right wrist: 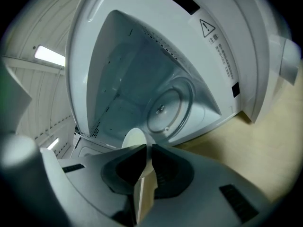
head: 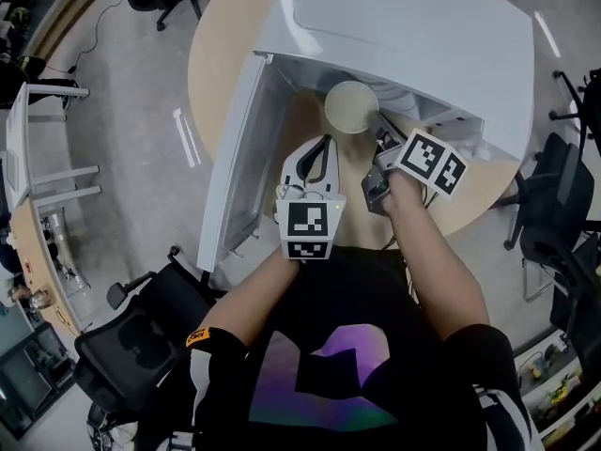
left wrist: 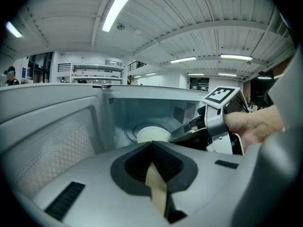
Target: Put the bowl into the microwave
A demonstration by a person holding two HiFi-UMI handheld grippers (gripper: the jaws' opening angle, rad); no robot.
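Grips the bowl by its rim in the jaws of the right gripper, just inside the open microwave, probably for lowering onto the turntable. Holds the left gripper back, jaws together and empty, leaving room.

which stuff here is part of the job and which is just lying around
In the job: bowl, gripped by the right hand-held gripper; microwave, door open.
Just about: left hand-held gripper, shut and empty; office chair.
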